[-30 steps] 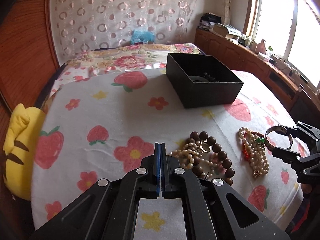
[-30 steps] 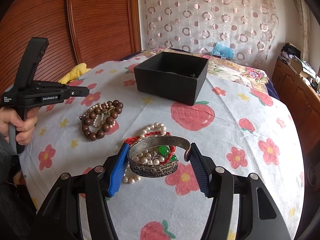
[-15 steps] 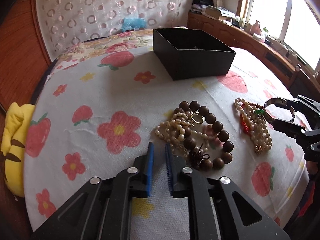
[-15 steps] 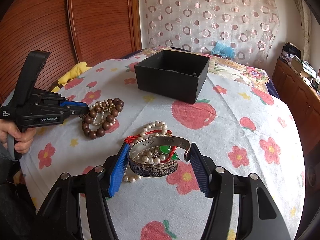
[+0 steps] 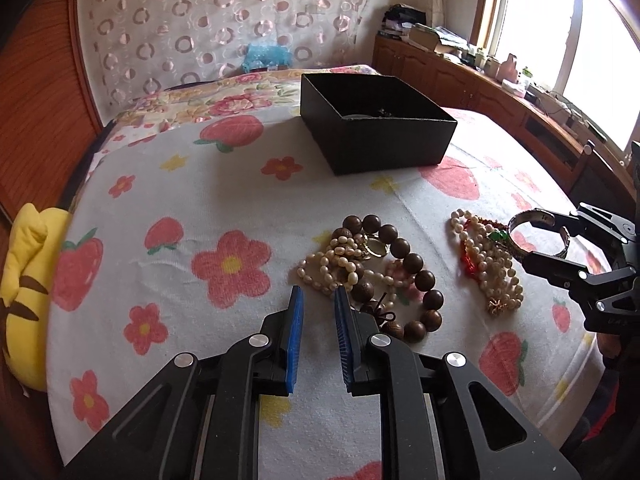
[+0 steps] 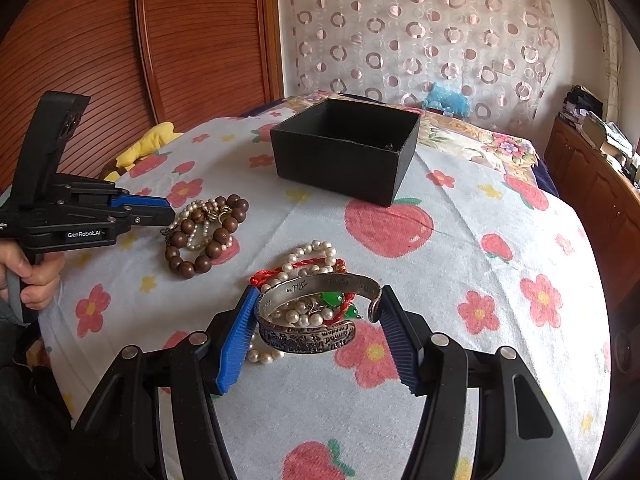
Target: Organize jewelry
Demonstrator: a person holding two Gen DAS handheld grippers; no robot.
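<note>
A black open box [image 5: 376, 124] stands on the strawberry-print cloth, also in the right wrist view [image 6: 344, 148]. A brown wooden bead bracelet [image 5: 404, 268] lies tangled with small pearl strands [image 5: 332, 264], just ahead and right of my left gripper [image 5: 318, 300], which is open and empty. My right gripper [image 6: 316, 308] is shut on an engraved silver cuff bangle [image 6: 320, 320], held just above a pile of pearls, red cord and green stones [image 6: 312, 264]. The bangle also shows in the left wrist view [image 5: 536, 236].
A yellow plush toy [image 5: 24, 288] lies at the bed's left edge. A wooden cabinet [image 5: 500, 92] with clutter runs along the window side. A blue bag [image 6: 444, 100] sits behind the box by the patterned curtain.
My left gripper has opened from shut and moved forward toward the bead bracelet pile. My right gripper holds the bangle almost still.
</note>
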